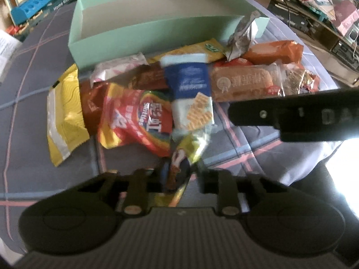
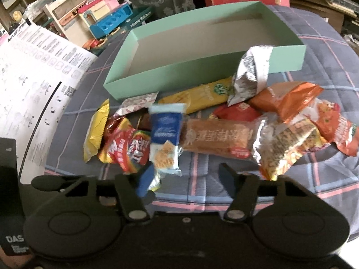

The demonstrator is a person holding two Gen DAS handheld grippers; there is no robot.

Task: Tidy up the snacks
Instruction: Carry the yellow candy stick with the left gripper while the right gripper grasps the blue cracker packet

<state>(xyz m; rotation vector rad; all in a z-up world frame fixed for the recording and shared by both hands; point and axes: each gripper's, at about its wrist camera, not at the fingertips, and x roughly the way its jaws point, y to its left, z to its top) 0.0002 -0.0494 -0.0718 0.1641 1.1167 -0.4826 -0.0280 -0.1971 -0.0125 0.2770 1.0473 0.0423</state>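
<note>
A grey plaid cloth (image 2: 314,51) is covering the surface, with toy clutter crowding its far side and a heap of crinkled snack packets (image 2: 202,132) lying just before a shallow, open mint-green cardboard box (image 2: 170,80). The left tool (image 1: 177,177) is pinching a small yellow wrapped snack (image 1: 181,163) at the heap's near edge, jaws nearly together. The right tool (image 2: 188,174) is standing half open over bare cloth, gripping nothing.
</note>
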